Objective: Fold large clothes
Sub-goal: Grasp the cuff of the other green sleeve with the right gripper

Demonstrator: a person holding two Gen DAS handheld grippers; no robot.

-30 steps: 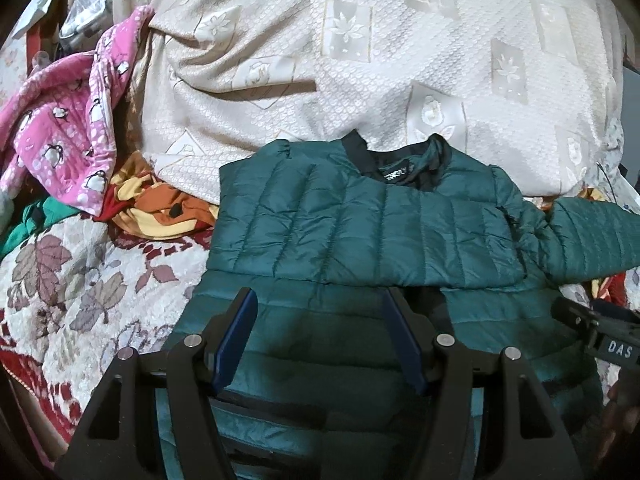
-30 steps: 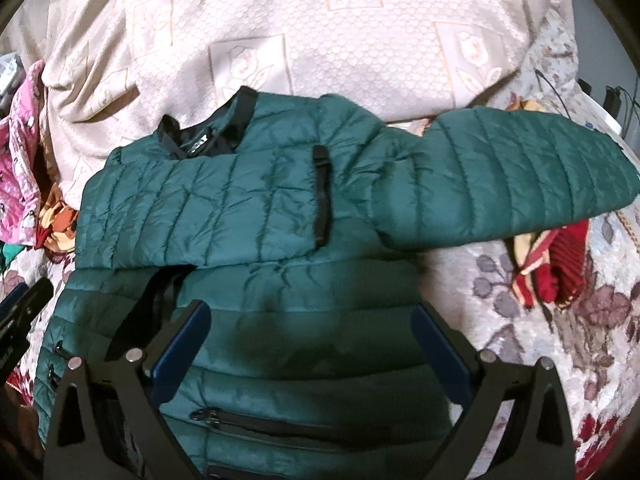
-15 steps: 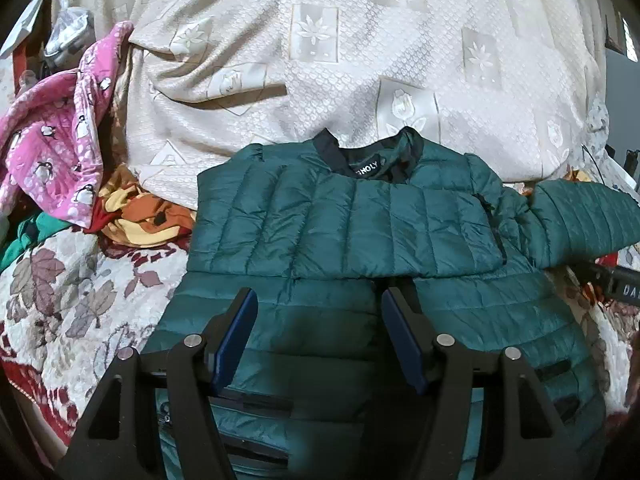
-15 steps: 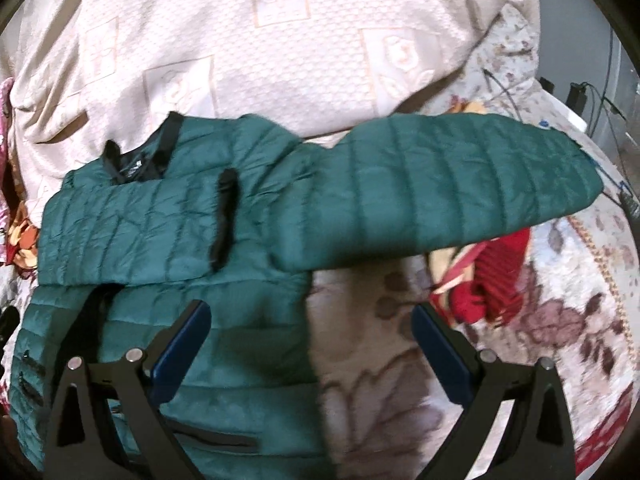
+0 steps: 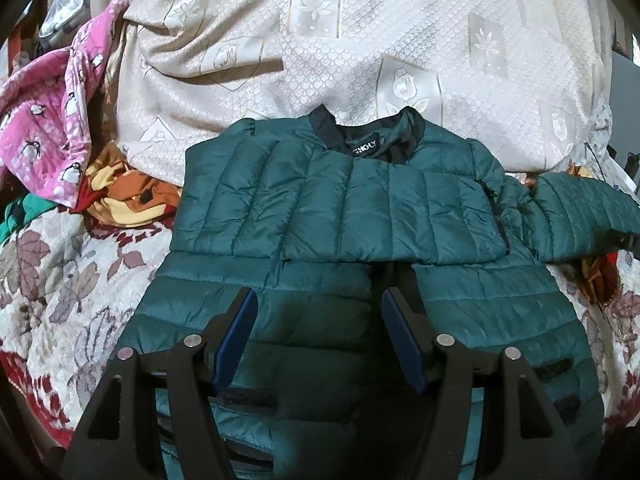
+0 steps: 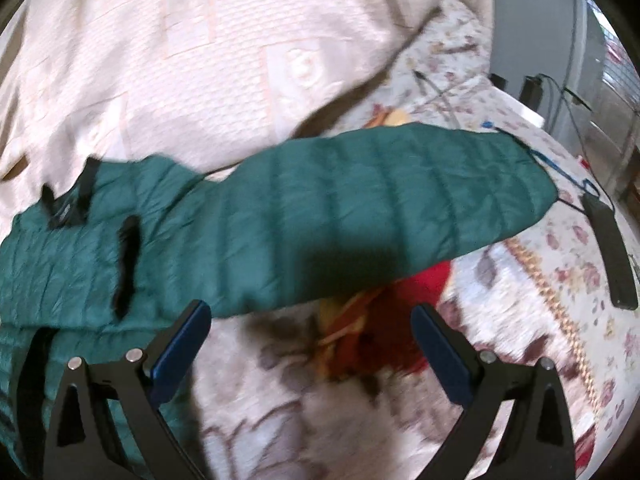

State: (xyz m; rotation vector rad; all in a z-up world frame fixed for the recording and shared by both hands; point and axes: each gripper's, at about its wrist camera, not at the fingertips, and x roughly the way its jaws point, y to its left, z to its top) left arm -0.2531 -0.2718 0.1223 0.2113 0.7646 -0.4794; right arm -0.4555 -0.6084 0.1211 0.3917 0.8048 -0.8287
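The left gripper [image 5: 316, 336] hovers spread and empty over the green jacket [image 5: 340, 208], whose collar lies ahead. The right gripper [image 6: 312, 344], wide apart and empty, faces the outstretched sleeve [image 6: 380, 208] just ahead.

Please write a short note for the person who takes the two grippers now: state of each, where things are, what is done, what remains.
Left gripper: open, empty, over the jacket's lower front.
Right gripper: open, empty, just below the outstretched sleeve.
Green puffer jacket: flat on the floral bedspread.
Done: one sleeve folded across the chest.
Left: fold in the outstretched sleeve, then fold the body.
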